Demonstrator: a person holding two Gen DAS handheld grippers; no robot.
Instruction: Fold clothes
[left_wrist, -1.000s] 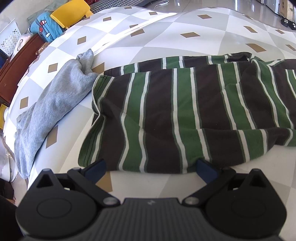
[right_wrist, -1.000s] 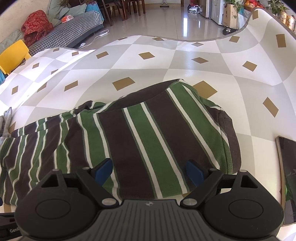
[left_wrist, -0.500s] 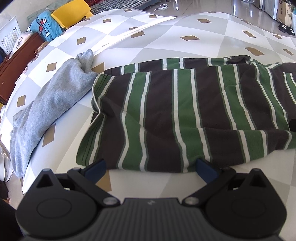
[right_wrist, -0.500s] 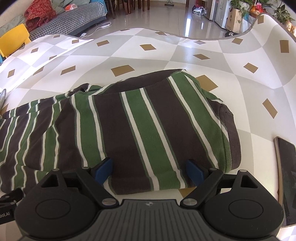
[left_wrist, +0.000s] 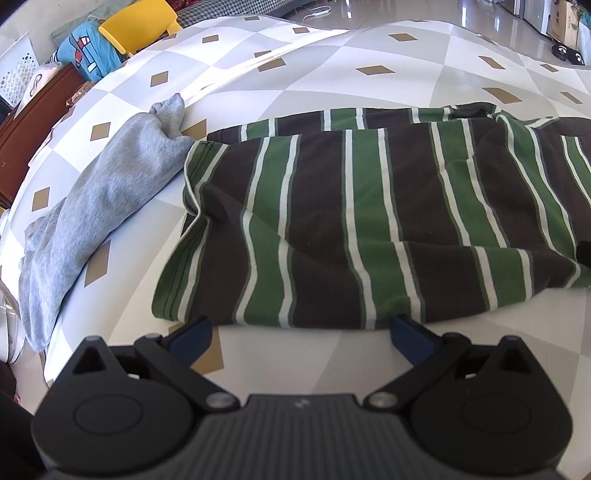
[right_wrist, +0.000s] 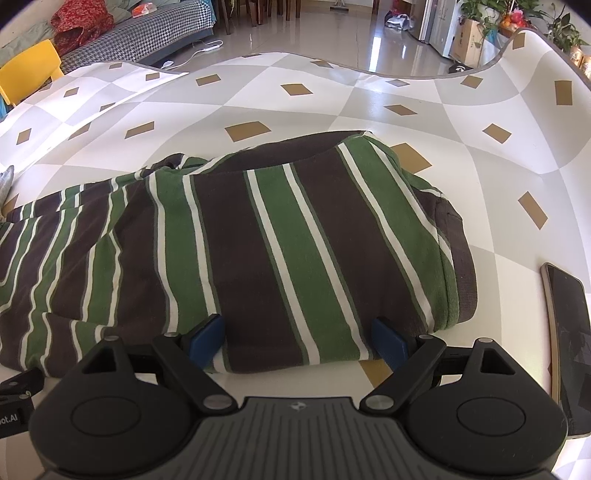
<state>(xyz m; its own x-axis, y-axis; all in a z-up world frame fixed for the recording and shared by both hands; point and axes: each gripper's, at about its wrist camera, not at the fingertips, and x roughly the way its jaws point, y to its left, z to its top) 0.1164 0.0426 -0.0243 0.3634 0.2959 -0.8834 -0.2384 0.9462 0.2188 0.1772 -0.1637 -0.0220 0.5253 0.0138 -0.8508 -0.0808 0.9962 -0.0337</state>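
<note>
A green, brown and white striped garment (left_wrist: 369, 221) lies spread across the middle of the table (left_wrist: 388, 55), which wears a white and grey checked cloth with tan diamonds. Its near hem runs along the near edge of the table, with a few soft folds on the left end.

The left gripper (left_wrist: 301, 334) hovers at the left part of that hem, its jaws spread wide, the blue fingertips (left_wrist: 194, 334) just short of the fabric and holding nothing. The right gripper (right_wrist: 297, 341) stands over the right part of the hem, also wide open and empty; its blue fingertips (right_wrist: 207, 338) sit at the edge of the cloth, and I cannot tell whether they touch it.

A grey garment (left_wrist: 99, 206) lies crumpled to the left, its far end just beside the striped one's left corner. A dark phone (right_wrist: 569, 332) lies near the right edge of the table, apart from the garment. Beyond the table on the far left are a yellow chair (left_wrist: 144, 26) and a blue cushion (left_wrist: 85, 48); the shiny floor (right_wrist: 332, 33) stretches behind.
</note>
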